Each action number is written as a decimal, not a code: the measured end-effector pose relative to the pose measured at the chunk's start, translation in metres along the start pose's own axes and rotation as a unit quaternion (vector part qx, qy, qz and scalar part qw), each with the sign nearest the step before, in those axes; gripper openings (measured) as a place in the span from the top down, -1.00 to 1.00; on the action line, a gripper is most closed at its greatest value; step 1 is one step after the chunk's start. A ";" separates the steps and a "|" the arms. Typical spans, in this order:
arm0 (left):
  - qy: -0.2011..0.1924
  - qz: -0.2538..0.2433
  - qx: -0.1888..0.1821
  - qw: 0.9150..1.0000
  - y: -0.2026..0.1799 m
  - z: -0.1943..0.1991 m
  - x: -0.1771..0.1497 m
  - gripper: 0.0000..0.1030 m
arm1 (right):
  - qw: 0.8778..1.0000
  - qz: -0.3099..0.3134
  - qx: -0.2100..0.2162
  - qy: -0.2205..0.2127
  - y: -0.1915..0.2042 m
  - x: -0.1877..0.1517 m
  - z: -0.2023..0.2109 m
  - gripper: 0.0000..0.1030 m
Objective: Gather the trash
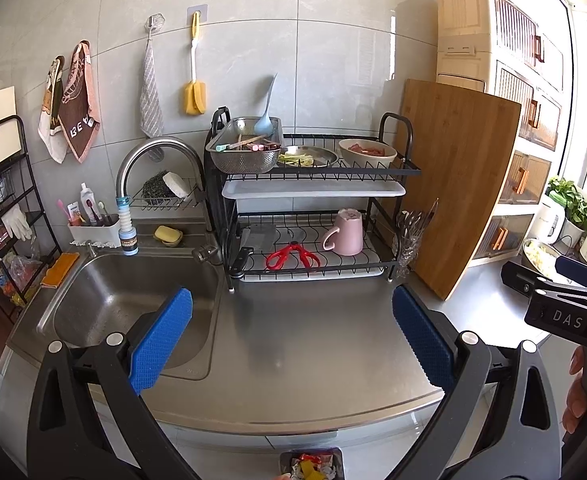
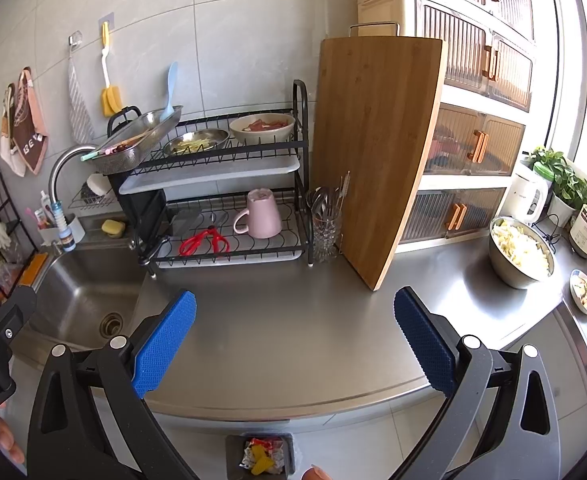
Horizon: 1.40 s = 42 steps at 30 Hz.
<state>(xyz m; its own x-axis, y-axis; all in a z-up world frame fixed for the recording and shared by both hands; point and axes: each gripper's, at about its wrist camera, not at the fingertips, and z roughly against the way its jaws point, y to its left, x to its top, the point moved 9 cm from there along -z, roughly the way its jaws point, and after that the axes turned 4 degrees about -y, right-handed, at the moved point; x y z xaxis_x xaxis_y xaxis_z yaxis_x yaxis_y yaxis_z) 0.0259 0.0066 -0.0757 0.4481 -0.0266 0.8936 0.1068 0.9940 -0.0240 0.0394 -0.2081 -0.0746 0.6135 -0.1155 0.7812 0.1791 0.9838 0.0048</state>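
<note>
Trash bin (image 2: 259, 456) below both parted, empty tools; sink drain (image 2: 111, 323) only in right view.

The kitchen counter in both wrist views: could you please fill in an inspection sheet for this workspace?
Surface: steel counter, bare in front of the dish rack; sink at its left.
Job's things: trash bin on the floor below the counter edge, holding yellow and red wrappers.
Clutter: pink mug and red scissors on the lower rack; cutting board upright beside it; steel bowl of chopped vegetables.
Grippers: left tool and right tool both open, holding nothing.
Cables: black cord near the white kettle.
Surroundings: tiled wall, hanging towels, storage drawers, window.
</note>
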 end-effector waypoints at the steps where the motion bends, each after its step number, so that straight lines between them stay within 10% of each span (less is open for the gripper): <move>1: 0.000 0.000 0.001 1.000 0.000 0.000 0.000 -0.85 | 1.000 -0.001 0.000 0.001 0.000 0.000 0.000 -0.94; 42: 0.001 -0.001 -0.001 1.000 -0.006 0.002 -0.003 -0.84 | 1.000 -0.003 0.016 0.014 -0.005 -0.006 -0.004 -0.94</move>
<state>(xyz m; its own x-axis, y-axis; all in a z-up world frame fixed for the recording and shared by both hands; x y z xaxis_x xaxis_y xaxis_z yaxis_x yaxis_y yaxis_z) 0.0220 0.0013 -0.0778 0.4498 -0.0297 0.8926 0.1107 0.9936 -0.0227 0.0380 -0.2127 -0.0820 0.6335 -0.1248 0.7636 0.1589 0.9869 0.0294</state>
